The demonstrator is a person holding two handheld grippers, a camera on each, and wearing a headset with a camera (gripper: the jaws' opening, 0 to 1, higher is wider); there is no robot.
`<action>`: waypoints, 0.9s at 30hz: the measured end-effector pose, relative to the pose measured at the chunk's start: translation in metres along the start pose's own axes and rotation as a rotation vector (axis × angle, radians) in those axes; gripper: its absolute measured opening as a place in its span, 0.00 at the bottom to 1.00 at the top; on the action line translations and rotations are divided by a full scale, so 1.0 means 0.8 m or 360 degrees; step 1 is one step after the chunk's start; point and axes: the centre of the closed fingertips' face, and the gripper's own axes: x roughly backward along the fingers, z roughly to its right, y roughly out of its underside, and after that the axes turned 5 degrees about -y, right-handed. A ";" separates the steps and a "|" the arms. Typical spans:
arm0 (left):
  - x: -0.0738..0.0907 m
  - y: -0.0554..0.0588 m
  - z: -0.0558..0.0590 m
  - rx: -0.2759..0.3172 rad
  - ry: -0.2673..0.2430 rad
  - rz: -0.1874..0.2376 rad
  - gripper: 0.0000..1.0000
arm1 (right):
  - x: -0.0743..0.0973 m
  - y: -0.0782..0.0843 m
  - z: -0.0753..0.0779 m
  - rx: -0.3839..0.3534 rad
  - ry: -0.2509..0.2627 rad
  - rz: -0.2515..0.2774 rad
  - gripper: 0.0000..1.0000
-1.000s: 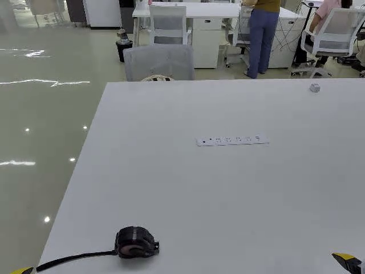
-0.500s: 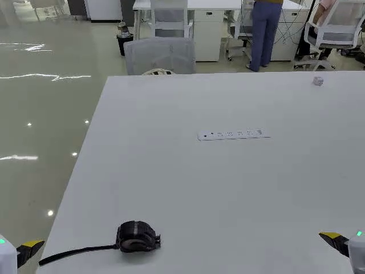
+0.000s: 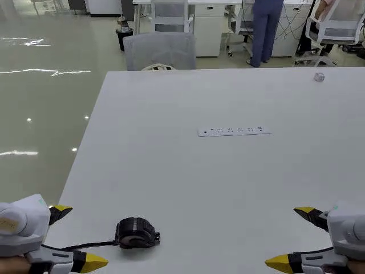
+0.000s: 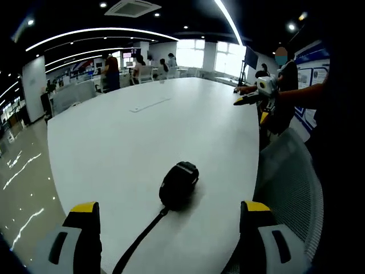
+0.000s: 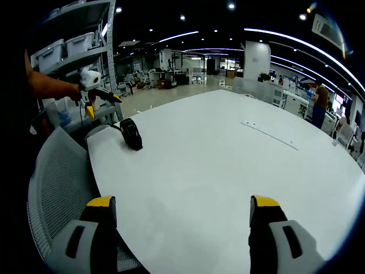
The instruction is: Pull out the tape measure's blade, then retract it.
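A broad white table stretches away from the viewer, with a grey chair at its far edge and, beyond it, office desks and a standing person on a glossy floor. At the near edge the left gripper and right gripper hover well apart, each with its yellow-tipped jaws spread wide and holding nothing. A white power strip lies mid-table, the black tape measure sits just beside the left gripper with its dark strap trailing toward that gripper, and a small grey object rests far right.
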 end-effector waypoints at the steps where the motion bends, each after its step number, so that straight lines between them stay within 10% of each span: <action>1: -0.002 -0.003 0.001 -0.0024 0.0017 -0.0007 0.98 | -0.002 -0.001 0.000 0.0003 -0.0003 -0.0004 1.00; 20: -0.053 -0.030 0.028 -0.0545 0.0383 -0.0201 0.86 | -0.055 -0.055 -0.036 0.0329 -0.0312 0.0024 0.94; 27: -0.071 -0.034 0.029 -0.0577 0.0426 -0.0269 0.82 | -0.078 -0.063 -0.045 0.0366 -0.0389 -0.0030 0.96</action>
